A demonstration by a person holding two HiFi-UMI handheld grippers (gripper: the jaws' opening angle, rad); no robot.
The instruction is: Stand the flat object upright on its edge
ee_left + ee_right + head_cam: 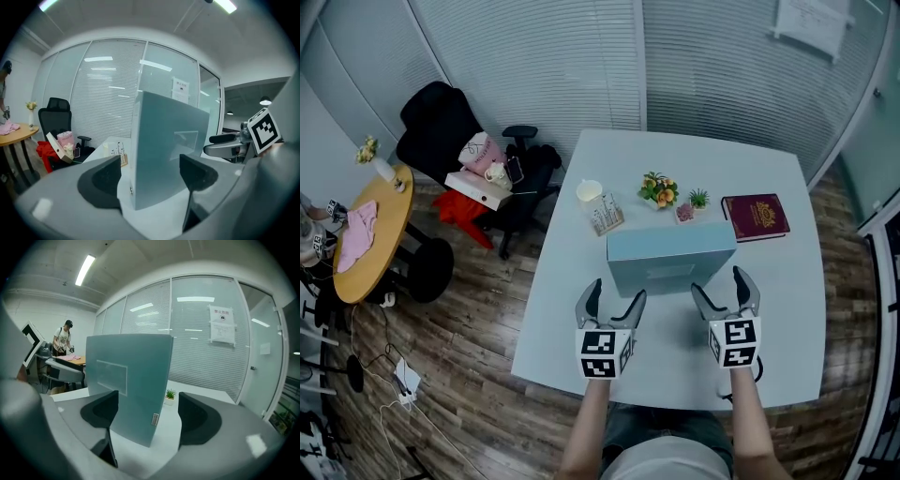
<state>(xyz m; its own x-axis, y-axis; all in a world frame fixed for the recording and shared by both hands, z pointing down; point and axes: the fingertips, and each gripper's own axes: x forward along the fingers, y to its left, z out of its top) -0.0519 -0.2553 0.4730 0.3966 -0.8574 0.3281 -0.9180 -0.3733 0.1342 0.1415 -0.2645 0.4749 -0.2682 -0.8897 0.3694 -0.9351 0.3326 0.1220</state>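
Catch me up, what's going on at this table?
A person holds a two-jaw gripper in each hand over a white table. A flat teal box stands upright on its edge there. The left gripper lines up with the box's left end and the right gripper with its right end. Both have their jaws apart, and neither is clamping the box. The box appears to stand on its own.

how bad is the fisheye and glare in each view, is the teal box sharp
Head view: mild edge bowing, even light, teal box sharp. Left gripper view: heavy fisheye, dark corners, lamp reflections on the glass wall, box softer. Right gripper view: same fisheye, box crisp.
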